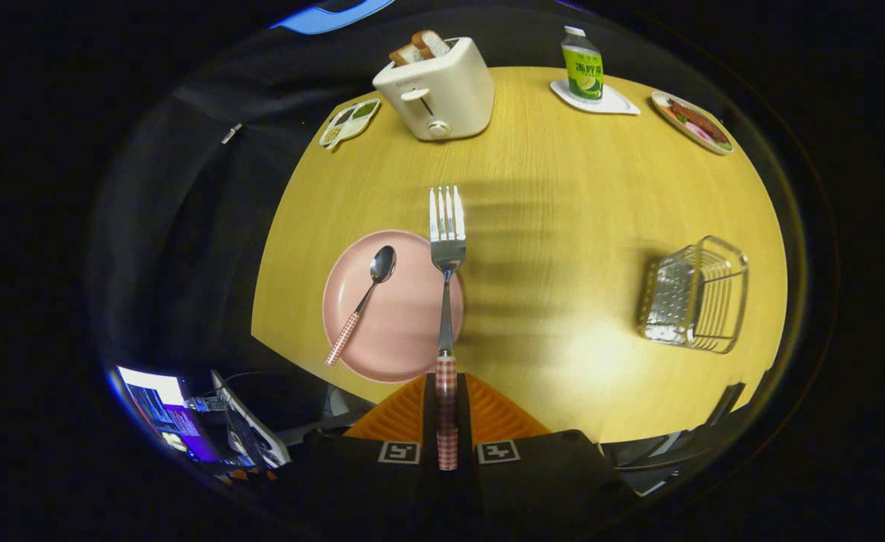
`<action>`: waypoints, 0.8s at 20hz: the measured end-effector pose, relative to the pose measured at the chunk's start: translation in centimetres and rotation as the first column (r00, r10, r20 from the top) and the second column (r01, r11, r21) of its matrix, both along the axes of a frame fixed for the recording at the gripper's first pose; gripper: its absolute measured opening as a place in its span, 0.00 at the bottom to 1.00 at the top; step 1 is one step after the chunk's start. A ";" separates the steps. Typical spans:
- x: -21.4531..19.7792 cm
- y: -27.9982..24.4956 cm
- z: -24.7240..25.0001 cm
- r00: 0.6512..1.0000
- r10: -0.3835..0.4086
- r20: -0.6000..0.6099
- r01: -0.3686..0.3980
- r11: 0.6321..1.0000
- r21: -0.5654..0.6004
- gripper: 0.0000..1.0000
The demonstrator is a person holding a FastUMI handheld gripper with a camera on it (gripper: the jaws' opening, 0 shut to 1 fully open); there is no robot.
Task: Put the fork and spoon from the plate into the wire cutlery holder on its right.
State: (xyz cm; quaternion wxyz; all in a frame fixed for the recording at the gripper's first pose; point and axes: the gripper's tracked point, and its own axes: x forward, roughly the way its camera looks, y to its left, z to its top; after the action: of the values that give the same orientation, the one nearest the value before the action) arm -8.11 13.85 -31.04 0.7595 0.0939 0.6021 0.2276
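Note:
My gripper [446, 391] is shut on the checked handle of the fork [447, 248], which sticks out straight ahead with its tines up, lifted above the table. Below and to the left lies the pink plate [405, 331]. On it rests the spoon [363, 301], bowl pointing away and checked handle reaching over the plate's near rim. The wire cutlery holder [694, 295] stands on the wooden table well to the right of the plate and of my fingers.
A white toaster [435, 89] with bread stands at the table's far side, with a small divided dish [349, 122] to its left. A green bottle [582, 69] on a white coaster and a plate of food [692, 122] sit far right. A laptop [164, 414] is near left.

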 end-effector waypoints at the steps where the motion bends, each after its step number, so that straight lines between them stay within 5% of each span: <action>1: 0.3 -1.6 0.6 1.000 -0.004 0.013 0.004 1.000 -0.005 0.13; 8: -0.2 -14.1 0.6 0.988 0.074 -0.137 -0.096 0.983 -0.159 0.13; 13: -0.6 -18.3 -0.5 0.944 0.121 -0.306 -0.189 0.960 -0.205 0.13; 16: -1.1 -21.1 -1.4 0.887 0.158 -0.434 -0.282 0.929 -0.240 0.12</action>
State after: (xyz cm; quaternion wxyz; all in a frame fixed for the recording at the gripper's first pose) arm -9.18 -7.25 -32.45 0.5915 -0.0454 0.7809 0.1957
